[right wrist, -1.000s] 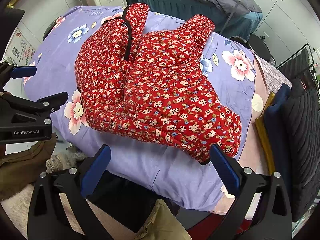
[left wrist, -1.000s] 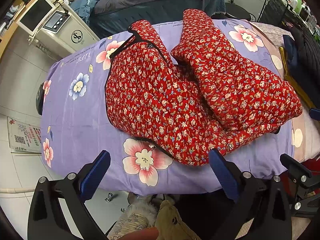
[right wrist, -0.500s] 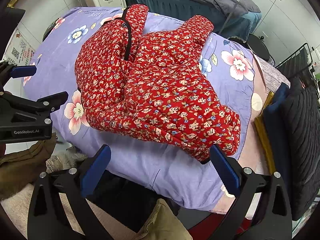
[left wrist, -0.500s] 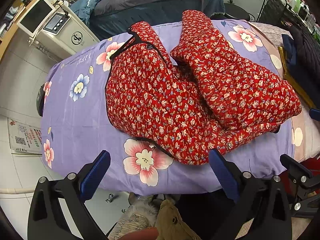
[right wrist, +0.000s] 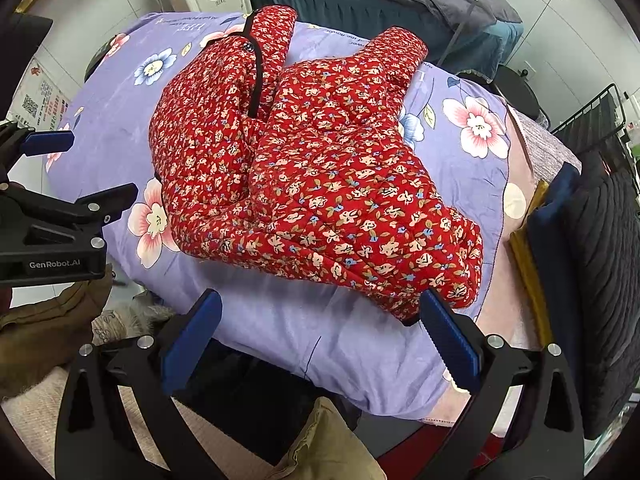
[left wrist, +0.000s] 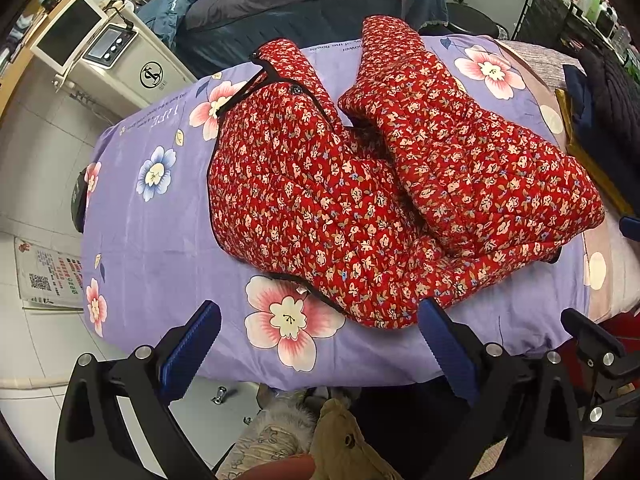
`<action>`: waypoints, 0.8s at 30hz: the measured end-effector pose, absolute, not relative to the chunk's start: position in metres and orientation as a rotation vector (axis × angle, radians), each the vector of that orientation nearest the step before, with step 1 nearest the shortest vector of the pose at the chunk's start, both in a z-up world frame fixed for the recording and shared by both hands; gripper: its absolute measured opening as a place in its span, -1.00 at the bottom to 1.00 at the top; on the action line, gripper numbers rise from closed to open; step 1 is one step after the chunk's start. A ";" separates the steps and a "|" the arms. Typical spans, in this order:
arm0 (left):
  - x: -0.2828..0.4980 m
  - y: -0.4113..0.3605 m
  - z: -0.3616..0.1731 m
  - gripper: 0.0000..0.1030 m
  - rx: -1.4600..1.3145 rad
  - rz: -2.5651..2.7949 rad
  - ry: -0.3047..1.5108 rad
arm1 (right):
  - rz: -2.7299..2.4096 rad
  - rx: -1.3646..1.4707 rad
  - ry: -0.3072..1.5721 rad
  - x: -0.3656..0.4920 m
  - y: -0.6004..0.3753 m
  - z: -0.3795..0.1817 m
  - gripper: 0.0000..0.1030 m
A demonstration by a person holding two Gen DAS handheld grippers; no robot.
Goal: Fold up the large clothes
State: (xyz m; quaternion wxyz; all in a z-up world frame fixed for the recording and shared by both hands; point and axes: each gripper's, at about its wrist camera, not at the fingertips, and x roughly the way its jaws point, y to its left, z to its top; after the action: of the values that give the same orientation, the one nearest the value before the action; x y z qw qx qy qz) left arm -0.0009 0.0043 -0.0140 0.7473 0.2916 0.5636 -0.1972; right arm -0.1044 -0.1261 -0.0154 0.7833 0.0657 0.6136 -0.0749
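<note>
A red quilted floral jacket with black trim lies bunched on a purple flowered sheet, both sleeves pointing away from me. It also shows in the right wrist view. My left gripper is open and empty, held just off the sheet's near edge, below the jacket's hem. My right gripper is open and empty at the near edge, its right finger close to the jacket's near right corner. The left gripper also shows in the right wrist view.
A white machine stands at the back left on the tiled floor. A dark bed lies behind. Dark folded clothes sit to the right. A wire rack stands at the back right. Brown cloth lies below my grippers.
Both views have shifted very slightly; the jacket sits a touch higher in the frames. The grippers stay open and the jacket has not moved.
</note>
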 end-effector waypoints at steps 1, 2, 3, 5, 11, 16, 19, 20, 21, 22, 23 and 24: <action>0.000 0.004 -0.016 0.88 0.637 -0.436 1.240 | -0.164 0.146 1.323 -0.103 -0.127 -0.015 0.89; 0.001 0.004 -0.017 0.88 0.633 -0.441 1.247 | -0.170 0.155 1.317 -0.103 -0.129 -0.015 0.89; 0.003 0.004 -0.019 0.88 0.622 -0.452 1.264 | -0.177 0.166 1.310 -0.103 -0.131 -0.014 0.89; 0.005 0.003 -0.026 0.88 0.611 -0.459 1.293 | -0.194 0.203 1.295 -0.104 -0.138 -0.013 0.89; 0.012 0.009 -0.055 0.88 0.618 -0.458 1.384 | -0.321 0.437 1.198 -0.115 -0.195 -0.012 0.89; 0.030 0.026 -0.070 0.88 0.603 -0.404 1.419 | -0.437 0.637 1.174 -0.135 -0.248 -0.030 0.89; 0.050 0.036 -0.070 0.87 0.554 -0.374 1.415 | -0.447 0.729 1.193 -0.143 -0.257 -0.045 0.89; 0.057 0.037 -0.068 0.87 0.528 -0.378 1.409 | -0.447 0.753 1.199 -0.144 -0.258 -0.050 0.89; 0.064 0.037 -0.064 0.87 0.510 -0.387 1.404 | -0.443 0.779 1.203 -0.145 -0.258 -0.056 0.89; 0.071 0.034 -0.060 0.87 0.488 -0.404 1.393 | -0.440 0.799 1.204 -0.147 -0.258 -0.060 0.89; 0.076 0.030 -0.058 0.88 0.477 -0.416 1.387 | -0.429 0.843 1.201 -0.147 -0.258 -0.066 0.89; 0.083 0.022 -0.056 0.88 0.469 -0.437 1.378 | -0.424 0.876 1.195 -0.149 -0.259 -0.070 0.89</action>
State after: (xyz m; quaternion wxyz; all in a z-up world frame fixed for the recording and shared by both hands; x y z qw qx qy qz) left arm 0.0835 0.0221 -0.0565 0.7248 0.2124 0.6247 -0.1982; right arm -0.1489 -0.2589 -0.0703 0.7175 0.3960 0.5401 -0.1914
